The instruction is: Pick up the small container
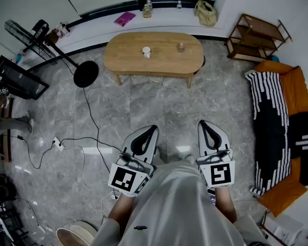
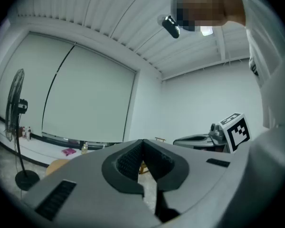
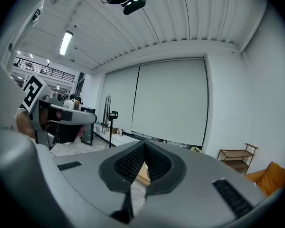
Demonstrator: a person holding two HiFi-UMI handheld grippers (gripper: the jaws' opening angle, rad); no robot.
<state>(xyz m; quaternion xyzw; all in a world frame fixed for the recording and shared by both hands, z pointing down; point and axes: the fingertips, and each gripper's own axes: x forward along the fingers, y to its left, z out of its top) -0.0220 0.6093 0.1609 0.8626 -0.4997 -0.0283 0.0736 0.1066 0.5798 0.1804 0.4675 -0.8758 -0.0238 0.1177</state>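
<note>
Far ahead in the head view stands an oval wooden table (image 1: 128, 55). On it are a small white container (image 1: 146, 52) and, to its right, a small brownish jar (image 1: 181, 47). Both grippers hang low near my body, well short of the table. My left gripper (image 1: 154, 129) (image 2: 142, 142) has its tips touching and nothing between them. My right gripper (image 1: 203, 123) (image 3: 145, 144) is shut and empty too. A sliver of the wooden table (image 3: 141, 175) shows behind the right jaws. The containers are hidden in both gripper views.
A black fan stand (image 1: 85, 73) is left of the table, and a cable runs to a power strip (image 1: 57, 145) on the grey tiled floor. A wooden shelf (image 1: 256, 37) and an orange sofa (image 1: 290, 94) with a black-and-white blanket line the right side. A pink book (image 1: 124, 18) lies on the ledge behind.
</note>
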